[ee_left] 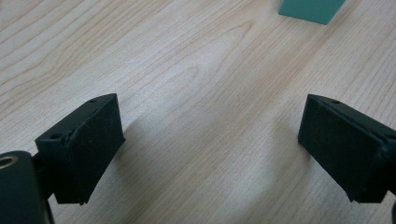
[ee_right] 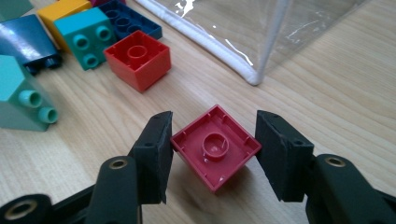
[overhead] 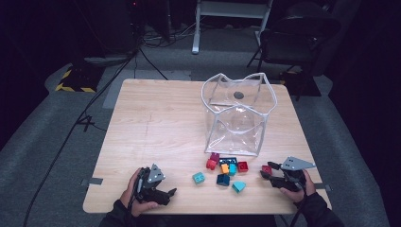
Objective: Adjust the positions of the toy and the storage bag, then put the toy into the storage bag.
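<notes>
Red block (ee_right: 215,148) – R gripper (ee_right: 212,154)

Left gripper (overhead: 165,193) fingers (ee_left: 79,149) spread — right gripper (overhead: 265,174) clamped.

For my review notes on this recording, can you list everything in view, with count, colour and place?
Table: one, light wood, centre of the high view.
Clear bag: one, transparent with white edging, open top, far right part of the table.
Loose bricks: about nine, red, orange, teal, dark blue and magenta, clustered in front of the bag; one teal brick lies apart to the left.
Red brick: one, hollow underside facing the camera, between the right gripper's jaws.
Chair: one, dark, behind the table at right.
White frame: one, on the floor at the back.
Cables: dark, on the grey floor at left.
Left gripper: black, jaws wide open, nothing between them, near edge.
Right gripper: black, shut on the red brick.
</notes>
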### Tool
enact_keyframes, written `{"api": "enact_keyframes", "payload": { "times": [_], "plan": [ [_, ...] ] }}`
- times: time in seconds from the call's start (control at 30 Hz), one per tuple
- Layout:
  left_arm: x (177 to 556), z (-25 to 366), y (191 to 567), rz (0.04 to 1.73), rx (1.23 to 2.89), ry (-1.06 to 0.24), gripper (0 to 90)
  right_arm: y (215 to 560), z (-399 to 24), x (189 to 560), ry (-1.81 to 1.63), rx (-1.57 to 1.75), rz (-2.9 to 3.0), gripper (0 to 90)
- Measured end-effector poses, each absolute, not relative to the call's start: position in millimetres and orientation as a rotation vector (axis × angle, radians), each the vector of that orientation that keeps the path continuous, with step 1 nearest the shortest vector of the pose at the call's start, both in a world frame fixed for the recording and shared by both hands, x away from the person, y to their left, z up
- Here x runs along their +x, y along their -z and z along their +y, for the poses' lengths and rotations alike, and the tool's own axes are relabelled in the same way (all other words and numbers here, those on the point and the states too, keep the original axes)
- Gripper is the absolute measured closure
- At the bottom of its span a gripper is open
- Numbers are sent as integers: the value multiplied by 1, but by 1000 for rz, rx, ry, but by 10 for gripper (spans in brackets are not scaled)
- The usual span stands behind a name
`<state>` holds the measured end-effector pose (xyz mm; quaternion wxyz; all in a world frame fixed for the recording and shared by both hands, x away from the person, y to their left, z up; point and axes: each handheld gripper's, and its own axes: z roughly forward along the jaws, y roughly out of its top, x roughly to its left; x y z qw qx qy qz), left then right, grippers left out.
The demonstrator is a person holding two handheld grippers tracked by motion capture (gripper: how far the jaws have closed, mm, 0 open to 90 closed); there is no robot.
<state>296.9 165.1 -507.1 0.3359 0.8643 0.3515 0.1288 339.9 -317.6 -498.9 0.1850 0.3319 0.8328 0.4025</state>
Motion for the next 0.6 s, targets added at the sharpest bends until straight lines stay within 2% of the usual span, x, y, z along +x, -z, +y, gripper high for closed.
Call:
{"api": "enact_keyframes", "payload": {
  "times": [0.6],
  "plan": [
    [297, 165, 507, 919, 2253, -334, 70, 489, -333, 342, -1180, 991, 2258, 483]
  ]
}}
